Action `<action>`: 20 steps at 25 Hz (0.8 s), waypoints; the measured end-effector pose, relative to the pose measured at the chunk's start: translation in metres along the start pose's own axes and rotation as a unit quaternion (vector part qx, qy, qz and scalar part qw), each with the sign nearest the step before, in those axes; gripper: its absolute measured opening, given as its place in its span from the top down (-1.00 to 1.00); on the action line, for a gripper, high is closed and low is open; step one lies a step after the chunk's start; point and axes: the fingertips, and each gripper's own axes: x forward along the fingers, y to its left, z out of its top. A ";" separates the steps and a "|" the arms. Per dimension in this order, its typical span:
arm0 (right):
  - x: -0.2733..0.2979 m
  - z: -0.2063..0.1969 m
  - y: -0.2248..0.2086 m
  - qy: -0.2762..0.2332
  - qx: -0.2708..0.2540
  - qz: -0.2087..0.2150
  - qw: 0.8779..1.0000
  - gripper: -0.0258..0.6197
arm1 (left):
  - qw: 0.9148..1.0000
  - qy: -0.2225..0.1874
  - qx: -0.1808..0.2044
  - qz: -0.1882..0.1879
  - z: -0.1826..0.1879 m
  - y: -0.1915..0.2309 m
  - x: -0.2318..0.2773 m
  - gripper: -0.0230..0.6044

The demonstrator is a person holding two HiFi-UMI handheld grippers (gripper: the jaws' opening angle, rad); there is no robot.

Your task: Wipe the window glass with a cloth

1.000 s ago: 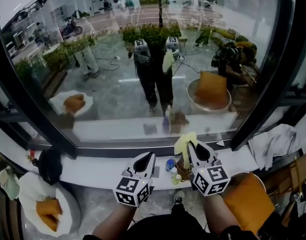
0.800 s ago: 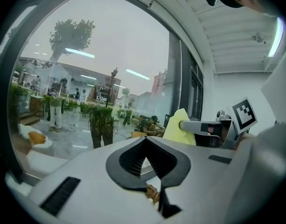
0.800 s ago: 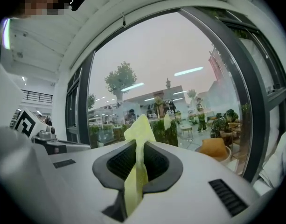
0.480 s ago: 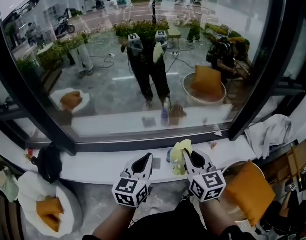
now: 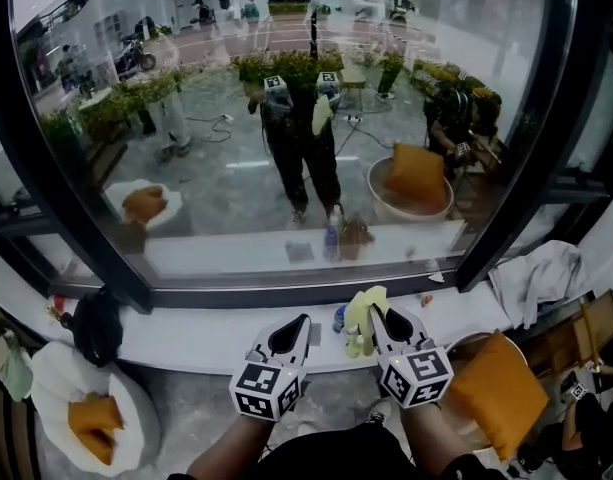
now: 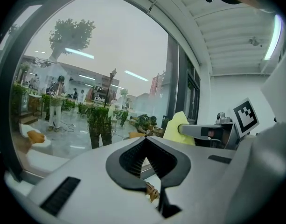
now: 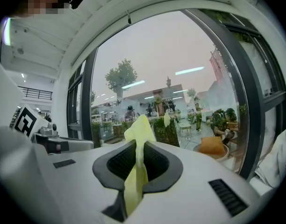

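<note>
Two tools before the window glass [image 5: 286,118]: our right tool [image 5: 378,314] pinches the yellow cloth [image 5: 359,308]; left tool [image 5: 304,320] closed, empty.

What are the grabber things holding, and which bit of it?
The right gripper pinches the yellow cloth along a fold, one end poking up past the jaw tips. The left gripper is shut on nothing.

A lounge or lobby: tall black-framed window glass [image 5: 286,118], white sill [image 5: 186,333], round chairs [image 5: 46,373] with orange cushions [image 5: 496,393].
</note>
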 end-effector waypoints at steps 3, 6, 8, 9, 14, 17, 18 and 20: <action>0.001 0.001 0.002 -0.001 0.003 0.004 1.000 0.76 | 1.000 0.001 -0.002 0.003 0.002 0.002 0.000 0.90; -0.001 0.000 0.002 -0.001 0.006 0.005 1.000 0.76 | 1.000 0.005 -0.001 0.002 0.001 0.001 0.000 0.90; -0.001 -0.001 0.002 -0.001 0.006 0.005 1.000 0.76 | 1.000 0.005 0.000 0.003 0.001 0.001 0.000 0.90; -0.002 0.000 0.003 -0.003 0.006 0.004 1.000 0.76 | 1.000 0.004 0.001 0.003 0.001 0.001 -0.001 0.90; -0.005 0.000 0.003 -0.005 0.006 0.005 1.000 0.76 | 1.000 0.006 0.002 0.002 -0.001 0.000 -0.001 0.90; -0.005 -0.003 0.003 -0.002 0.007 0.008 1.000 0.76 | 1.000 0.006 0.002 0.001 -0.002 -0.002 0.002 0.90; -0.005 -0.003 0.003 -0.002 0.007 0.008 1.000 0.76 | 1.000 0.005 0.003 0.000 -0.001 -0.002 0.003 0.90; -0.006 -0.004 0.002 -0.001 0.008 0.008 1.000 0.76 | 1.000 0.006 0.003 -0.003 0.000 -0.005 0.004 0.90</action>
